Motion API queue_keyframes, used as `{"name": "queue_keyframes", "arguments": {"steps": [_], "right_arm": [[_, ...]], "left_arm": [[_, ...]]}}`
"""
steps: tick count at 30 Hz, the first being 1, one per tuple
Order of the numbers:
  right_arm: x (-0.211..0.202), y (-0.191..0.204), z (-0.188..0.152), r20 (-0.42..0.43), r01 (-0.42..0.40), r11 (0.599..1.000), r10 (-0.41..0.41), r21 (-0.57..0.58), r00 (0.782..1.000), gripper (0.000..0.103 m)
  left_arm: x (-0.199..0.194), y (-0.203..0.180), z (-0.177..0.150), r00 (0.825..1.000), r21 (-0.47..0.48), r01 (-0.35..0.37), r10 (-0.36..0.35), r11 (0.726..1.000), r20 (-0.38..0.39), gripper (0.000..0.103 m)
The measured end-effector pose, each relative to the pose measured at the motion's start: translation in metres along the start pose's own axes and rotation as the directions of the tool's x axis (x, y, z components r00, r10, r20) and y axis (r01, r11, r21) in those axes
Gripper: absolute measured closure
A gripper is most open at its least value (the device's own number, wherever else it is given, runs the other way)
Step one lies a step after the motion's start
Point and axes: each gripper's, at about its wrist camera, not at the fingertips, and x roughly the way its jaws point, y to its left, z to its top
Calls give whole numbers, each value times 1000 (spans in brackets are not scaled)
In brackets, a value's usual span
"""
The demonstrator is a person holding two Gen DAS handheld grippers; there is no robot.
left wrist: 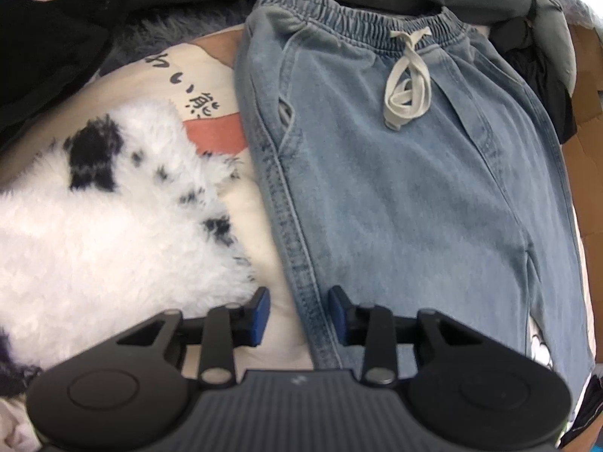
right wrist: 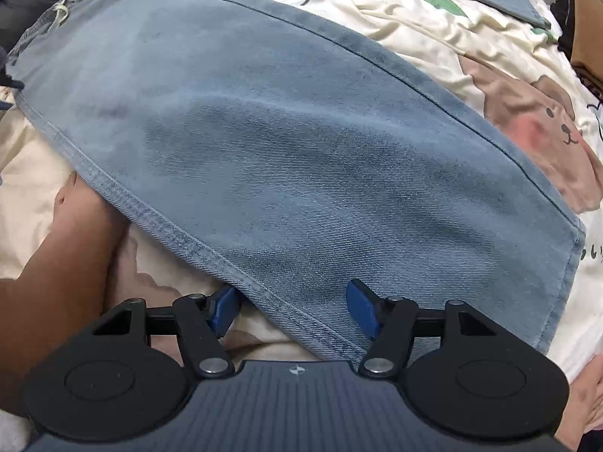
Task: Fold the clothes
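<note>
Left gripper (left wrist: 299, 316) nearest, jaws spread, straddling the side seam of my light denim pants (left wrist: 399, 173), flat on cartoon sheet (left wrist: 211, 75) beside fluffy throw (left wrist: 113, 218). Right gripper (right wrist: 296, 309) also parted, pant leg edge (right wrist: 301, 173) between blue pads (right wrist: 361, 305), not pinched.

Cartoon-print cream sheet (left wrist: 211, 75), fluffy white black-spotted throw (left wrist: 113, 207), cardboard box (left wrist: 588, 120).

Cream cartoon-print bedsheet (right wrist: 433, 30); fluffy white black-spotted blanket (left wrist: 113, 226); cardboard box (left wrist: 586, 86).
</note>
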Motion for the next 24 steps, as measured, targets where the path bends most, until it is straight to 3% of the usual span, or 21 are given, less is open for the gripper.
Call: {"name": "queue_keyframes", "arguments": {"steps": [7,9,13,17,24], "right_arm": [[-3,-7,1,-2,-24,1000,24,-5,1000,53],[-4,-7,0,-2,-31,999,31,-7,1000,63],[-5,-6,3,-8,-47,998,46,-29,999,81],[-3,-8,7,-10,-60,998,60,-27,998,84],[-2,-2,8,-17,-40,998,39,-52,999,81]], "left_arm": [[2,-4,0,1000,-2,1,-1,1000,0,73],[1,-3,1,1000,-4,9,-9,1000,-3,79],[1,-2,3,1000,-8,15,-15,1000,2,80],[1,0,4,1000,-21,24,-24,999,10,80],[3,9,11,997,-75,64,-61,995,46,80]]}}
